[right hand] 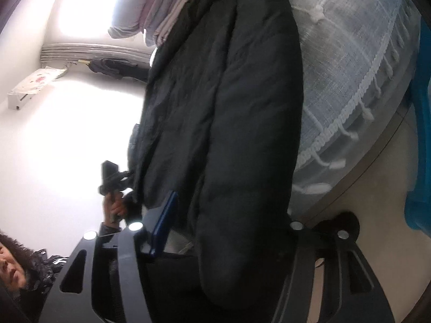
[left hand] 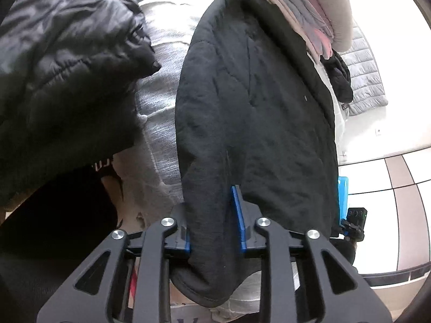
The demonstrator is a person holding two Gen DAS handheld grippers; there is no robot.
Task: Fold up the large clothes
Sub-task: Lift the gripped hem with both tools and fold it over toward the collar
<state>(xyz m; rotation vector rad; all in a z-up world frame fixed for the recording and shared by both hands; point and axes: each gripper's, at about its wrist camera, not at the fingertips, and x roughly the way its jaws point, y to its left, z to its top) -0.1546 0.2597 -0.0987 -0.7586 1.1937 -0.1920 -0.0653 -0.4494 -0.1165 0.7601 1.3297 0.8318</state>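
A large black quilted jacket (left hand: 256,102) lies stretched lengthwise over a pale bedspread (left hand: 161,86). My left gripper (left hand: 215,223) is shut on the jacket's near edge, cloth bulging between its blue pads (left hand: 238,215). In the right wrist view the same jacket (right hand: 229,107) fills the middle. My right gripper (right hand: 215,228) is shut on a thick fold of it; only the left blue pad (right hand: 164,223) shows, the other is hidden by cloth. The right gripper also shows in the left wrist view (left hand: 343,202) at the jacket's right edge.
A shiny black puffer coat (left hand: 62,75) lies at the left. A stack of folded clothes (left hand: 304,8) and a grey quilted garment (left hand: 363,75) sit beyond the jacket. A fringed bedspread (right hand: 350,86) and a blue bin (right hand: 423,148) are at right. Tiled floor (left hand: 390,188) lies beside the bed.
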